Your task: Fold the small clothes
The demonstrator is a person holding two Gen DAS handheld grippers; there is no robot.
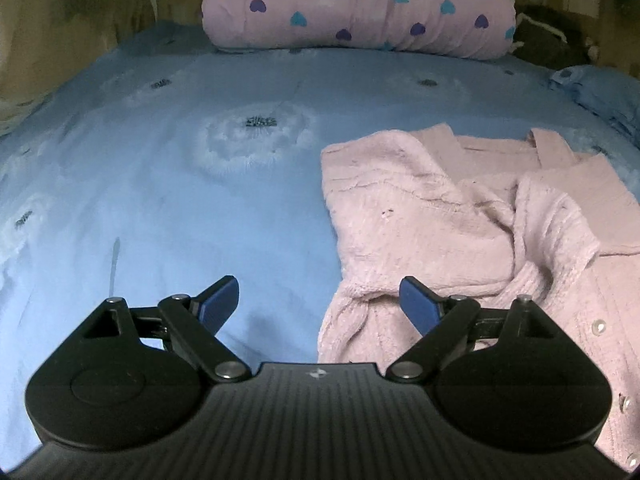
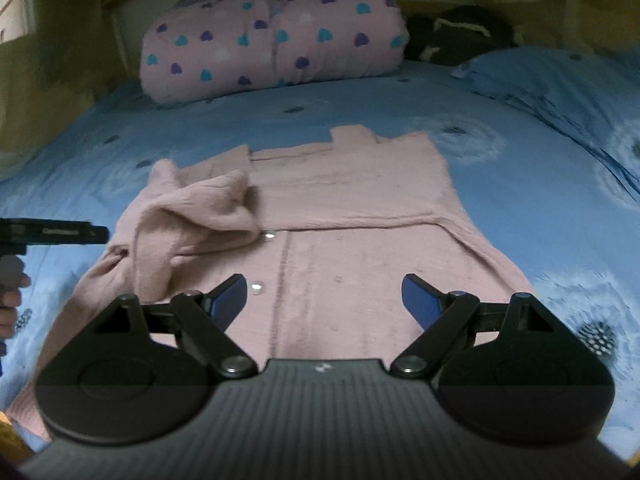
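Observation:
A small pink fuzzy cardigan point(image 1: 420, 216) with snap buttons lies on the blue bedspread point(image 1: 160, 200). One sleeve point(image 2: 192, 216) is folded over its front. My left gripper point(image 1: 320, 304) is open and empty, just over the cardigan's near left edge. My right gripper point(image 2: 324, 300) is open and empty, low over the cardigan's front point(image 2: 360, 248) near the snap line. The left gripper also shows at the left edge of the right wrist view point(image 2: 52, 232).
A rolled pink blanket with hearts point(image 1: 360, 8) lies at the head of the bed. A dark bundle point(image 2: 460, 36) and a blue pillow point(image 2: 560, 88) sit at the far right. A wall runs along the left side.

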